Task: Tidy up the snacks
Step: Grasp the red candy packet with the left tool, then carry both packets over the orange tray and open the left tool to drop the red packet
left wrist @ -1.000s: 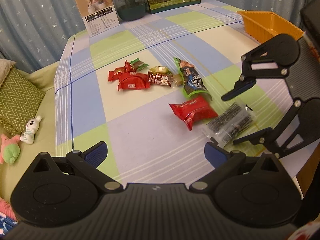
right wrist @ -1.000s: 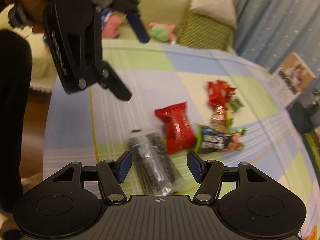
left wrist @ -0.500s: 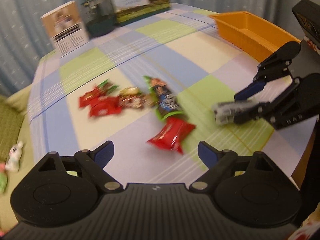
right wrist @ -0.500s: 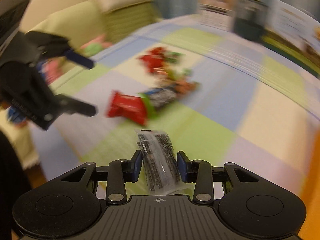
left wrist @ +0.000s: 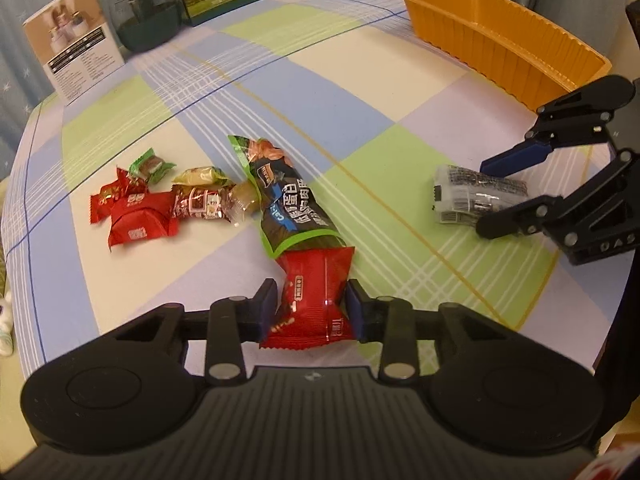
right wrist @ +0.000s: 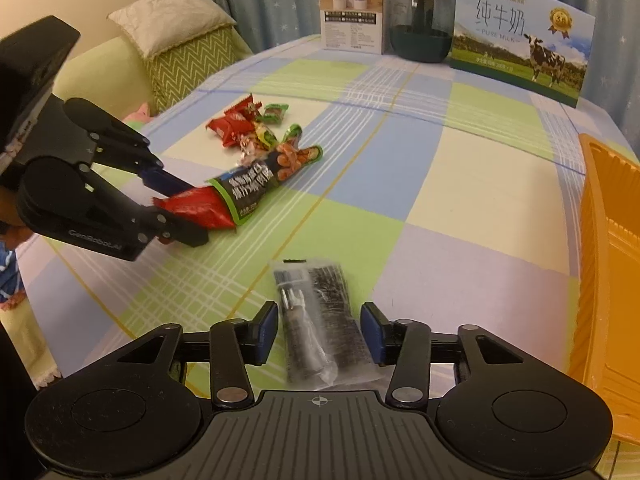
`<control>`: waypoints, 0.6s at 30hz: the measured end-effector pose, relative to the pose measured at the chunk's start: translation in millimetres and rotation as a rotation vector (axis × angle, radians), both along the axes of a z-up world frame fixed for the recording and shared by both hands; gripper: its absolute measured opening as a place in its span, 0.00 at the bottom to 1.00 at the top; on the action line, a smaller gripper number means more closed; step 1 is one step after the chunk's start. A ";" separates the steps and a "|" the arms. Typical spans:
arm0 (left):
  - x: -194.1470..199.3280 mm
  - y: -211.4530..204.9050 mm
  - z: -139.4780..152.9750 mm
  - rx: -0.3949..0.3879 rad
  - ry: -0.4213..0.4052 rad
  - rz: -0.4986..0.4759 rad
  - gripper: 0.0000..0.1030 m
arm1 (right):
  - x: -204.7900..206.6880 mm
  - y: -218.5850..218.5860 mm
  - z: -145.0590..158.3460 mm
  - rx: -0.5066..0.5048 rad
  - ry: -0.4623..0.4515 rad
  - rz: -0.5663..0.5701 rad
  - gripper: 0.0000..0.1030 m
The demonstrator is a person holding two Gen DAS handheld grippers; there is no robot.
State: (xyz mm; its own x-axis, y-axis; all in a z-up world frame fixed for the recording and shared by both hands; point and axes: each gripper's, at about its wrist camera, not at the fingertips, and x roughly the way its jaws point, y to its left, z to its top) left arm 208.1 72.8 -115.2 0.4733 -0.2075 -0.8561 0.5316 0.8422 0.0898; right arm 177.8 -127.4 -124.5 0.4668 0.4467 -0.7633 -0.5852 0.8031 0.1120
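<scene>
Left gripper closes its jaws onto the red packet, pads touching its sides, for lifting. Right gripper jaws opening; clear sachet lies loose between them, near the orange tray, the likely destination.

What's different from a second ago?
The left claw came down over the red packet and is closing on it. The right claw took up the clear packet and turned toward the orange tray; it is opening, pads now off the packet. The other snacks and boxes stayed put.
</scene>
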 end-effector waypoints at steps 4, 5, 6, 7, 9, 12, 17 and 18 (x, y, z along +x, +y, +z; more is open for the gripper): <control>-5.7 5.2 4.8 -0.025 0.018 0.101 0.26 | 1.1 -1.2 -2.9 0.014 0.002 -0.007 0.46; -7.2 6.3 5.3 -0.032 0.021 0.118 0.26 | 1.7 -2.4 -2.7 0.024 0.010 -0.018 0.46; -9.4 6.6 6.0 -0.035 0.025 0.133 0.26 | 2.2 -3.3 -2.3 0.032 0.017 -0.029 0.45; -11.6 6.1 6.5 -0.035 0.027 0.142 0.26 | 2.3 -4.3 -1.7 0.038 0.023 -0.041 0.41; -16.2 3.8 8.2 -0.037 0.030 0.149 0.26 | 1.7 -5.5 0.6 0.044 0.033 -0.063 0.37; -24.1 -0.6 14.6 -0.060 0.020 0.183 0.25 | -5.7 -7.8 4.7 0.052 0.018 -0.086 0.37; -34.8 -13.0 32.1 -0.109 -0.019 0.272 0.25 | -20.8 -19.7 20.1 0.088 -0.011 -0.163 0.36; -37.2 -17.6 37.2 -0.121 -0.035 0.296 0.25 | -24.0 -23.7 25.1 0.099 -0.021 -0.184 0.36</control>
